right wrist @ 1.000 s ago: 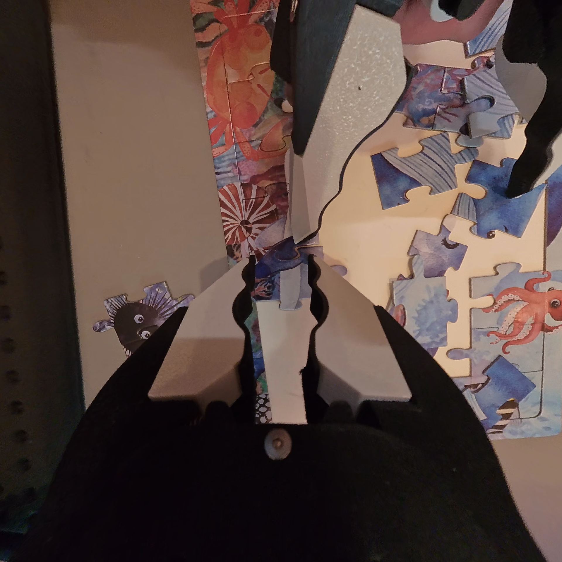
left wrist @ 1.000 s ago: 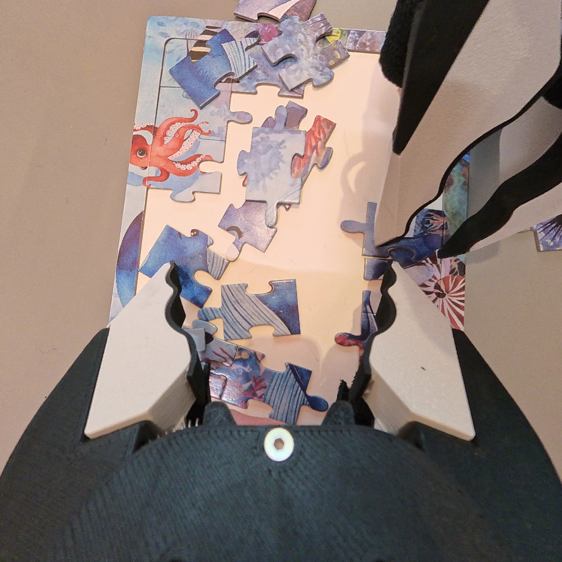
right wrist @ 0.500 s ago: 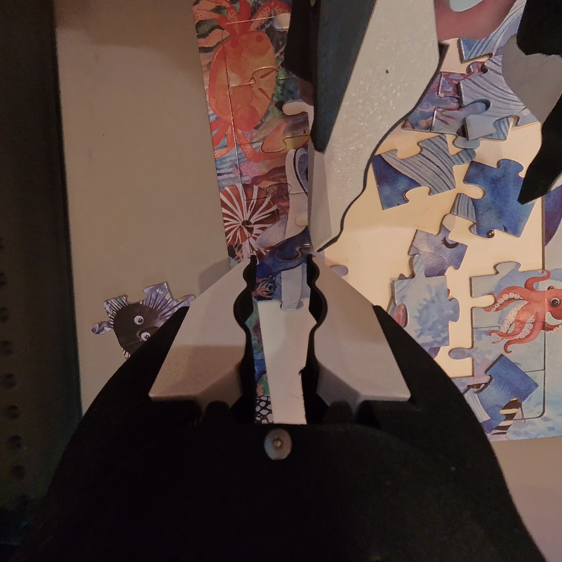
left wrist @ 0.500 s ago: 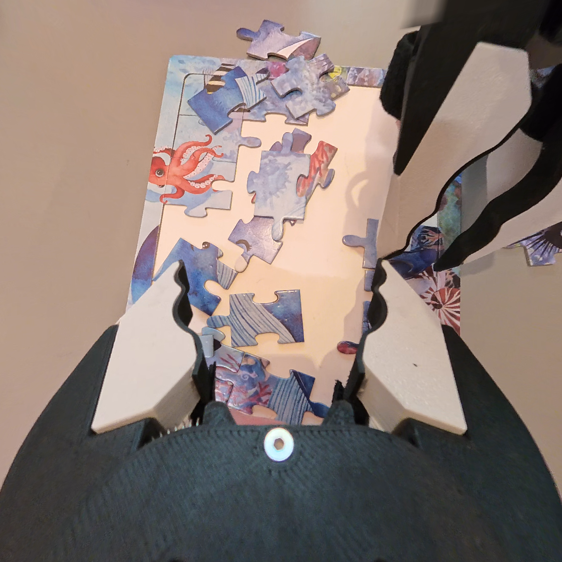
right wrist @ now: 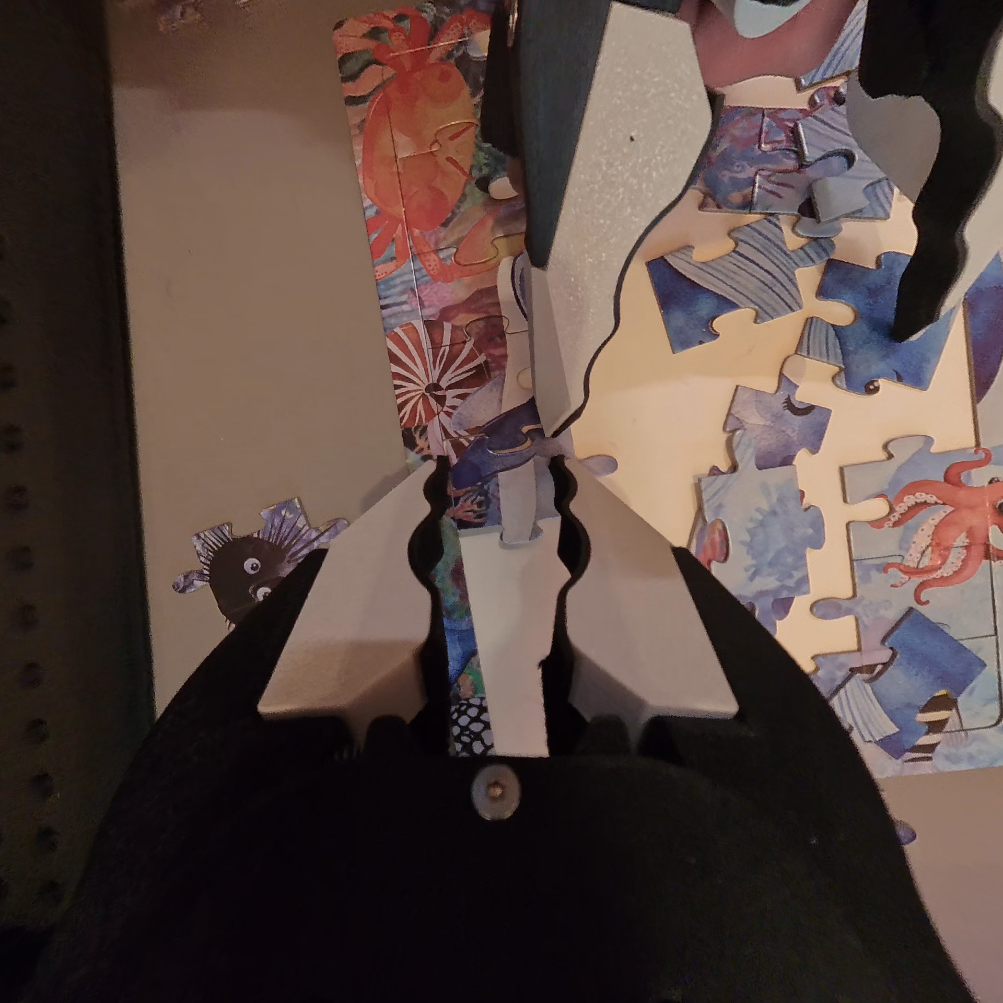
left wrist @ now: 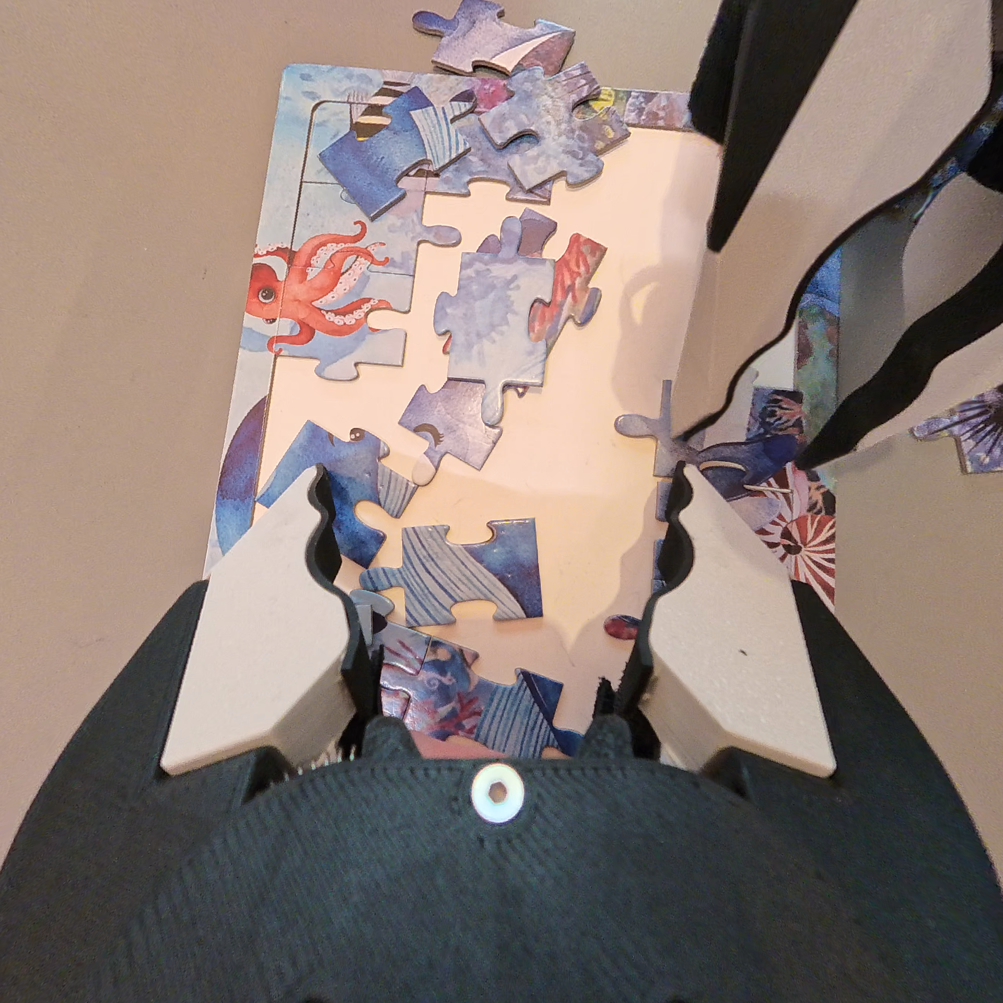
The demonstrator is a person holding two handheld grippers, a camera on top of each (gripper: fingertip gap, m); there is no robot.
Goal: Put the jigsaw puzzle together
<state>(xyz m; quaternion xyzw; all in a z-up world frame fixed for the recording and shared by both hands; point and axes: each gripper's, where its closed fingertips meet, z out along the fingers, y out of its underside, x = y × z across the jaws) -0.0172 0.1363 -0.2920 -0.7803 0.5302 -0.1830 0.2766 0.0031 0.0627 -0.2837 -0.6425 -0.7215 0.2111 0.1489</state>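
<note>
L gripper (left wrist: 496, 477) is held over the puzzle tray (left wrist: 651, 228), fingers spread wide, empty. R gripper (right wrist: 499, 461) is angled down at the tray's edge, fingers part-open, nothing pinched. No writing is legible.

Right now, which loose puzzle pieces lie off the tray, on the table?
Two: the purple-blue piece with a white sliver beyond the tray's far edge, and the black spiky sea-urchin piece with googly eyes, alone on the tan table beside the crab border.

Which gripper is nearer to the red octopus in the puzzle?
Left. The left gripper hangs open just before the red octopus; the right gripper works at the opposite edge of the puzzle tray.
</note>
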